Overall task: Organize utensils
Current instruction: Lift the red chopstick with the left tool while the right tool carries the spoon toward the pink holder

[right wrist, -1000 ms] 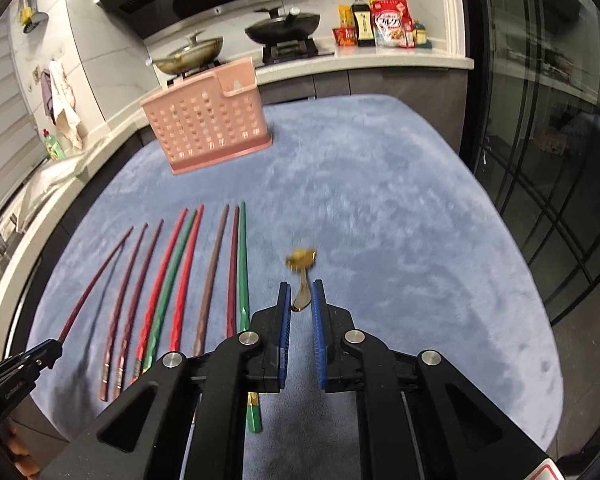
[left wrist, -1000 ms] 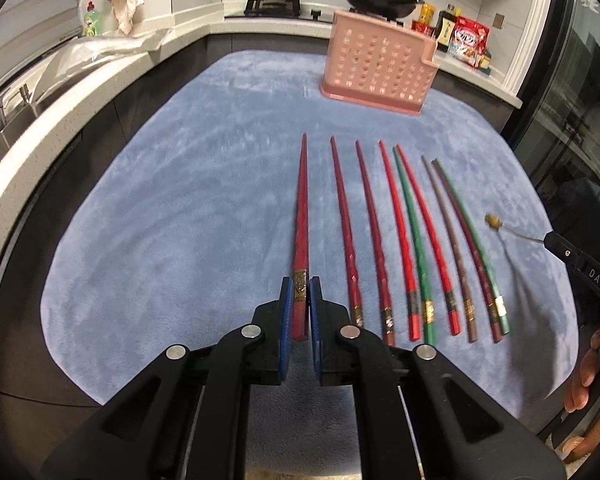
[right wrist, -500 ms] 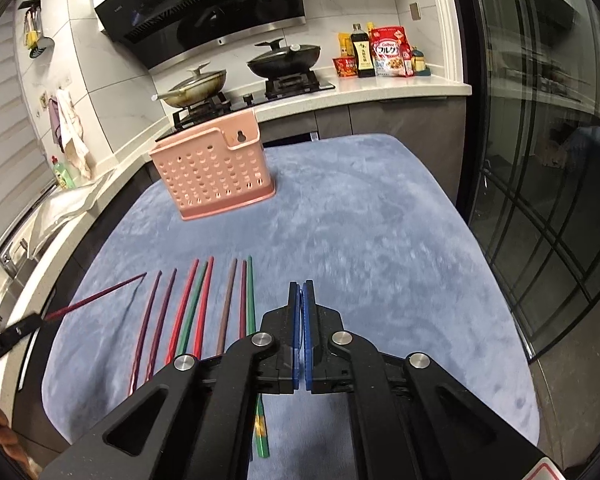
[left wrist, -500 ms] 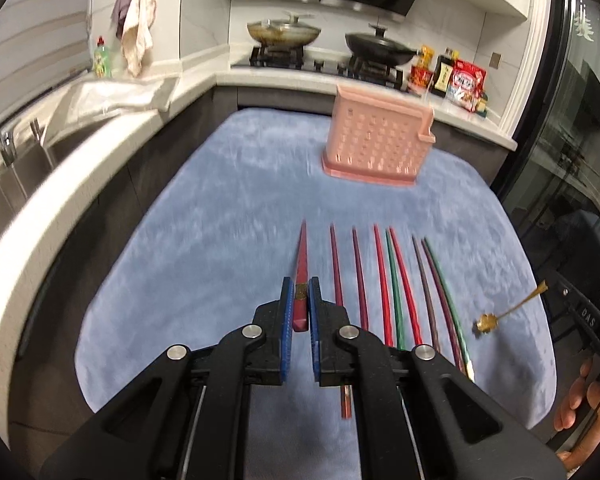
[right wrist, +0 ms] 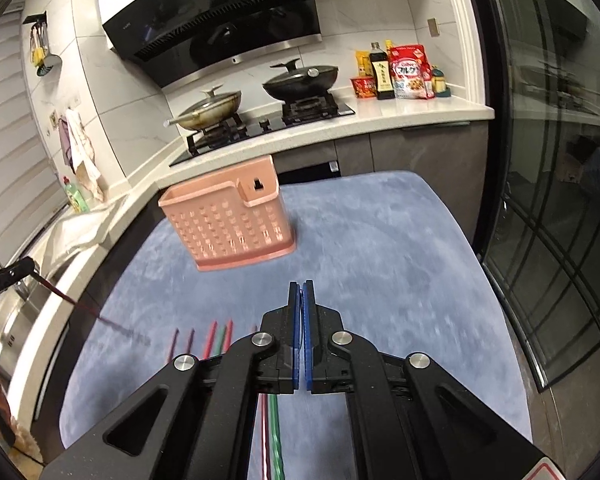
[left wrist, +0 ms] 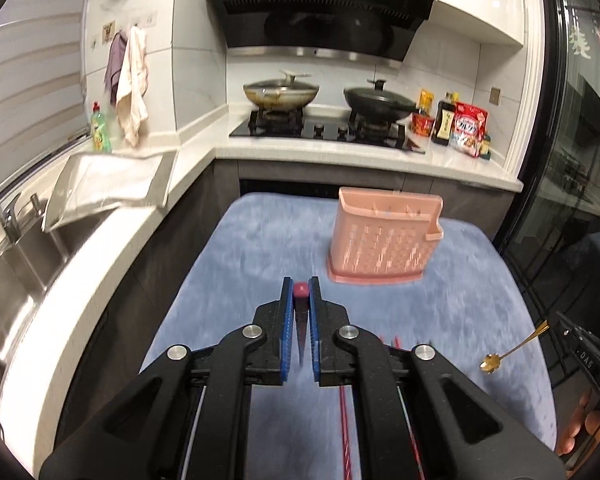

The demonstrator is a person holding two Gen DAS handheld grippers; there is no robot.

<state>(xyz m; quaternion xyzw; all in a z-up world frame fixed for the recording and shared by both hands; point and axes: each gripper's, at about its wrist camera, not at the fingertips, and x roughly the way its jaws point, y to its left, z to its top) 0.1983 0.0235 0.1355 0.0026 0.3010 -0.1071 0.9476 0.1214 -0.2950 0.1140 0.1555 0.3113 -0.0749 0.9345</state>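
Ahead of both claws and well apart from them stands the pink basket (left wrist: 384, 240), upright on the blue mat (left wrist: 260, 248), its open mouth facing up; that is where the carried pieces look bound; the left gripper (left wrist: 301, 300) is closed on a red chopstick (left wrist: 301, 291), whose butt end shows between the blue pads while its shaft hangs steeply down and away from the basket, seen slanting toward the mat in the right wrist view (right wrist: 80, 308); so the long axis is nearly end-on to the claw and would need tipping point-down over the rim; the basket lies forward and somewhat right of this claw; the right gripper (right wrist: 302, 300) has its jaws pressed together on the thin handle of a gold spoon (left wrist: 512, 350), bowl hanging low, and it sees the basket forward and to its left; remaining chopsticks (right wrist: 216, 336) lie side by side on the mat beneath both claws; neither claw looks clearly nearer.
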